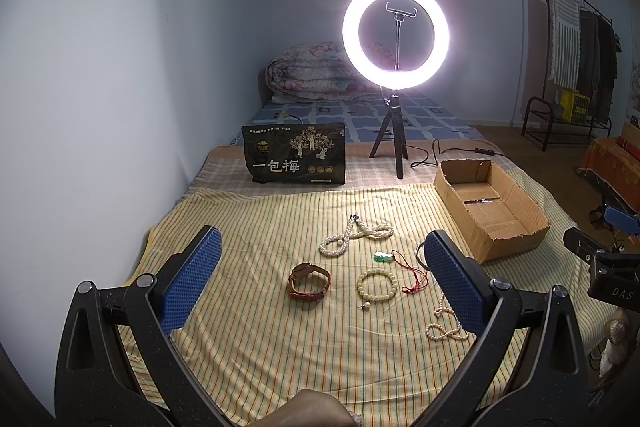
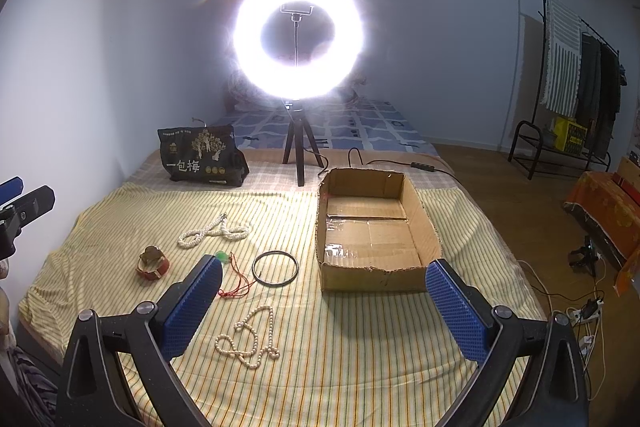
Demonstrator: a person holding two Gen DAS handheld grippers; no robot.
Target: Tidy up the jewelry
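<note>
On the striped bed cover before me lay the jewelry, all apart from one another: a thick pearl rope [image 1: 356, 235] twisted into a figure eight, a brown leather watch [image 1: 309, 281] on its side, a cream bead bracelet [image 1: 378, 284], a green pendant [image 1: 383, 256] on red cord, a thin pearl strand [image 2: 252, 337], and a dark bangle [image 2: 275, 267] just beside the open, empty cardboard box [image 2: 374, 223].

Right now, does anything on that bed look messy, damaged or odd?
The cardboard box has a ragged, torn front edge and holds nothing. All the jewelry lies loose on the striped sheet: the pearl necklace is in a tangled loop, and the green pendant's red cord sprawls.
</note>
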